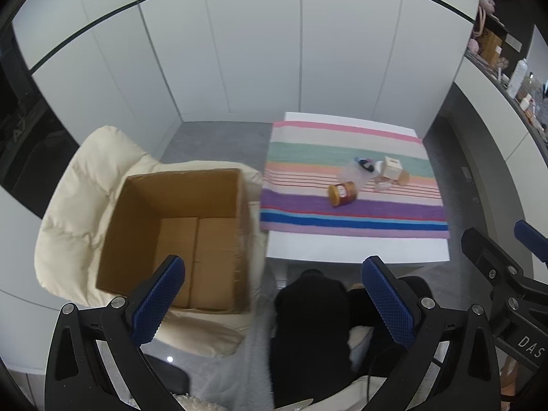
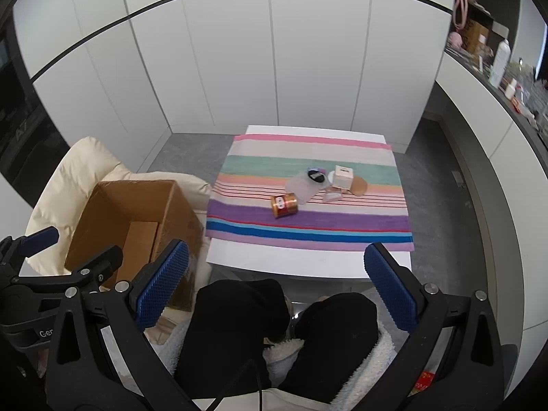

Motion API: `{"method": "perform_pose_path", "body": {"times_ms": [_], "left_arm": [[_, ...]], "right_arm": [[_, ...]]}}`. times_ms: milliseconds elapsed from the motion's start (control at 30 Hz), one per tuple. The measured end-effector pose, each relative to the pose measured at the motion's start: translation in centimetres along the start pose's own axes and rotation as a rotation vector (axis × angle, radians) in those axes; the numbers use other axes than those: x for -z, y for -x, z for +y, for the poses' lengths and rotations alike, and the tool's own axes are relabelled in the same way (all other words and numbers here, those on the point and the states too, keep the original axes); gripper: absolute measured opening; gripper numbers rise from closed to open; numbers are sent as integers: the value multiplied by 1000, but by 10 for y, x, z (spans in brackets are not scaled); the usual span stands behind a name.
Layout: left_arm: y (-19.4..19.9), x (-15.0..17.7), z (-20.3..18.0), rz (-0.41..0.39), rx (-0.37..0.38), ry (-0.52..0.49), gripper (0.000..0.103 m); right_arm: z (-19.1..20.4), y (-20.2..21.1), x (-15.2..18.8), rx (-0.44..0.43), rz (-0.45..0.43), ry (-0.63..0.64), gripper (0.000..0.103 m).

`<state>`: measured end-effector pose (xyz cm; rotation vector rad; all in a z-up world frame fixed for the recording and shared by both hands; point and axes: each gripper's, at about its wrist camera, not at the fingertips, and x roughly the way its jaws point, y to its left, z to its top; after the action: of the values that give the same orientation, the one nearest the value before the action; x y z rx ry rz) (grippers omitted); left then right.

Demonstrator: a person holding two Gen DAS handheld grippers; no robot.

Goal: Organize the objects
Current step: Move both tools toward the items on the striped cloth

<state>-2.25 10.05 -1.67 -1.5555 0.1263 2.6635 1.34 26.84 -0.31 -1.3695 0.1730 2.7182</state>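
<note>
On a striped cloth (image 1: 352, 212) (image 2: 308, 226) over a small white table lie a copper-coloured can (image 1: 342, 194) (image 2: 284, 205) on its side, a clear plastic container (image 1: 354, 173) (image 2: 303, 186) with dark items on it, a small white box (image 1: 393, 167) (image 2: 343, 176) and a tan round piece (image 2: 359, 186). An open, empty cardboard box (image 1: 178, 236) (image 2: 133, 226) sits on a cream cushioned chair to the left. My left gripper (image 1: 274, 304) is open, held back near the box. My right gripper (image 2: 274, 287) is open in front of the table, holding nothing.
A person's knees in black trousers (image 2: 284, 325) are below the table's near edge (image 2: 308, 263). White cabinet panels (image 2: 274, 68) close the back. A cluttered counter (image 2: 507, 78) runs along the right. Grey floor surrounds the table.
</note>
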Motion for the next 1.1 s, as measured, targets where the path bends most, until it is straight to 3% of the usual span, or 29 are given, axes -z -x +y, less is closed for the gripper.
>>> {"method": "perform_pose_path", "body": {"times_ms": [333, 700, 867, 1100], "left_arm": [[-26, -15, -56, 48, 70, -60, 103], [-73, -35, -105, 116, 89, -110, 103], [-115, -50, -118, 139, 70, -110, 103], [-214, -72, -129, 195, 43, -59, 103]], "right_arm": [[-64, -13, -1, 41, 17, -76, 103], [-123, -47, -4, 76, 56, -140, 103], [-146, -74, -9, 71, 56, -172, 103], [-176, -141, -16, 89, 63, -176, 103]]}}
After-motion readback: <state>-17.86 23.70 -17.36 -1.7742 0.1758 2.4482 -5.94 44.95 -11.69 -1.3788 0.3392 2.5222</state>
